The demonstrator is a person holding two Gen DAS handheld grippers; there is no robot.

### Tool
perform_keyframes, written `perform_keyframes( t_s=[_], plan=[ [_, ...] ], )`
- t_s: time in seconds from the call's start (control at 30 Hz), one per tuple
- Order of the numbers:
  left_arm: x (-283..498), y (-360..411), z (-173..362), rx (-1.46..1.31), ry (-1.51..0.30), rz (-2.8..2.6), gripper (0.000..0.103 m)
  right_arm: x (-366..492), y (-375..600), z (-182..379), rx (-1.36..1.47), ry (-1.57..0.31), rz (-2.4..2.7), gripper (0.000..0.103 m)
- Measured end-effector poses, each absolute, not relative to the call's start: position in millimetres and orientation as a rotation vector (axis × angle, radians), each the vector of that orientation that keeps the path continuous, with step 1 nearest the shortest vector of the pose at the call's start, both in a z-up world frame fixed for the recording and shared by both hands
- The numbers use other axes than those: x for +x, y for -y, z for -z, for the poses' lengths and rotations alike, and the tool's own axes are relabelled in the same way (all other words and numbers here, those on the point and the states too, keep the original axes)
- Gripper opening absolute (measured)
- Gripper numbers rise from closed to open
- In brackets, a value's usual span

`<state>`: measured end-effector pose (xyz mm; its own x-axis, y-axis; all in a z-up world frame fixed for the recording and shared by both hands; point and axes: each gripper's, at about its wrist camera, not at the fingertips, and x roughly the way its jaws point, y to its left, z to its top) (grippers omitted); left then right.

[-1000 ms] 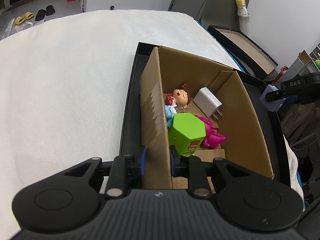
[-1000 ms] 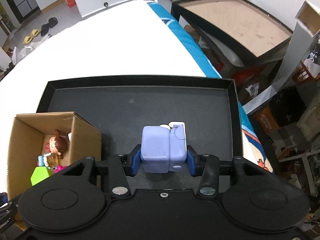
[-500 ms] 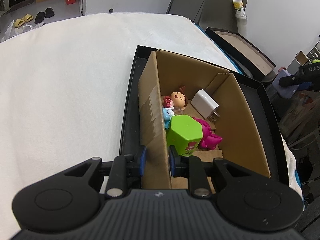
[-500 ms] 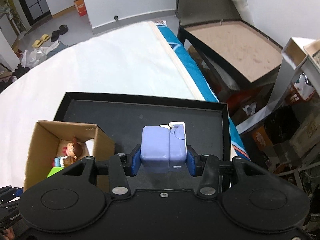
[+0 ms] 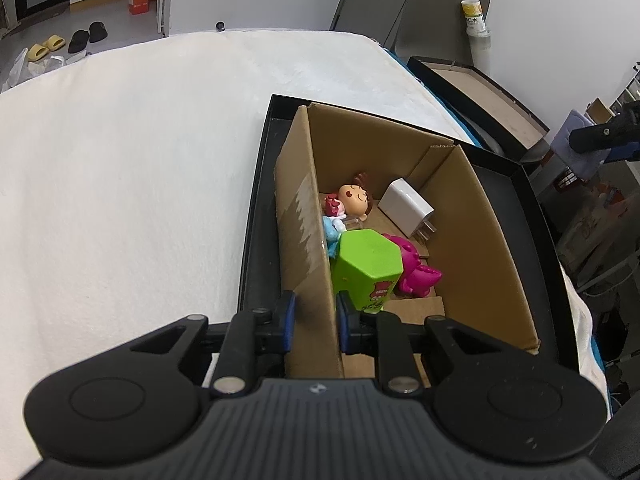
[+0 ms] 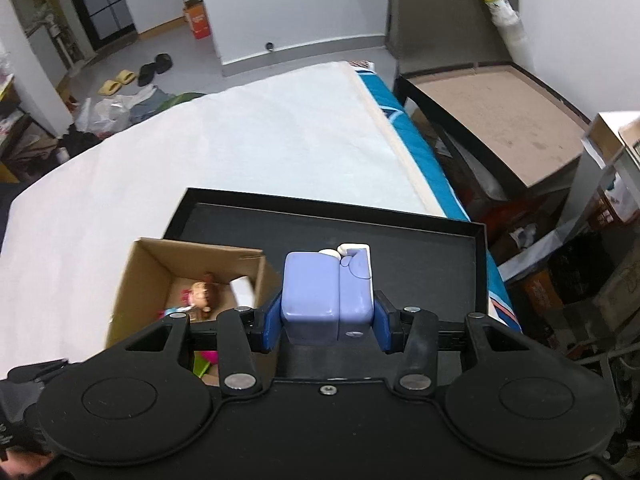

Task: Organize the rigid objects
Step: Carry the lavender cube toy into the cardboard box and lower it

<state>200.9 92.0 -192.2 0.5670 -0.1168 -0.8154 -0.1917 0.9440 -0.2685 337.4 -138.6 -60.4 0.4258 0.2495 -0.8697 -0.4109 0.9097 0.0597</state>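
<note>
My left gripper is shut on the near left wall of the cardboard box, which stands in a black tray. Inside the box lie a green hexagonal container, a doll figure, a white charger and a pink toy. My right gripper is shut on a lavender block-shaped toy and holds it in the air above the black tray, to the right of the cardboard box. That gripper and the lavender toy show at the far right of the left wrist view.
The tray rests on a white bed cover. Beyond the bed's right edge stand a black-rimmed open box, a bottle and floor clutter. Slippers lie on the floor far behind.
My right gripper rose with the lavender toy; the tray and box look smaller and lower in its view. The left gripper kept its hold on the box wall.
</note>
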Motion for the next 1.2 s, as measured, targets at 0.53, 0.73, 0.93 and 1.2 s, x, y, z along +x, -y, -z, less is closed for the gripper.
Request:
perform_keyframes(
  t_s=[0.53,0.73,0.93,1.2],
  plan=[
    [197,-100,192,-0.403,-0.945,-0.044,0.019,308,98,59,-0.235,-1.064,-0.550,0.044],
    [196,-103,193,-0.418,-0.942,-0.040,0.019,302,75,71,-0.265,-1.085,-0.580,0.044],
    [196,-105,194,-0.424,-0.941,-0.034,0.019,302,55,85,-0.282,-1.111,-0.598,0.044],
    [195,-108,195,-0.442,-0.940,-0.024,0.020,308,35,105,-0.289,-1.141,-0.600,0.044]
  ],
)
